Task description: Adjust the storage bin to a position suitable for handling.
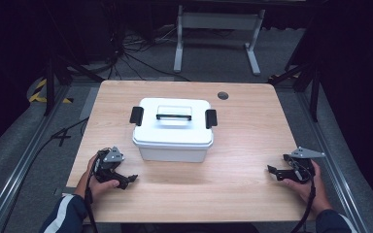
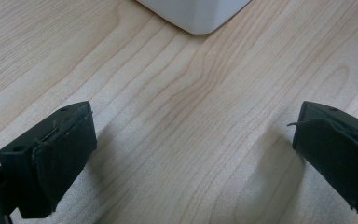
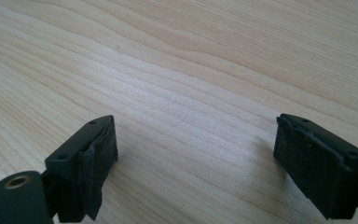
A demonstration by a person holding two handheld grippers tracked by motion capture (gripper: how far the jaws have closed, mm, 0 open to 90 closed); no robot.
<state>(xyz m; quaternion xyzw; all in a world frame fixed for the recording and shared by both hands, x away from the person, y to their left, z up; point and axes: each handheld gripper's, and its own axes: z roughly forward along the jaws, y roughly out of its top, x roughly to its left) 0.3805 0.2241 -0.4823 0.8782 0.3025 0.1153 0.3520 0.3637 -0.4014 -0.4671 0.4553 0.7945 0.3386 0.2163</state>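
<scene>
table: matt pale wood grain | box: smooth white plastic | latches: black plastic

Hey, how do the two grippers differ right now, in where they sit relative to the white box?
The left gripper rests close to the white box, near its front left corner; the right gripper lies well away from it, near the table's right edge. The left gripper view catches a corner of the box; the right gripper view takes in bare wood. Both are open, empty, and held low over the table.
</scene>
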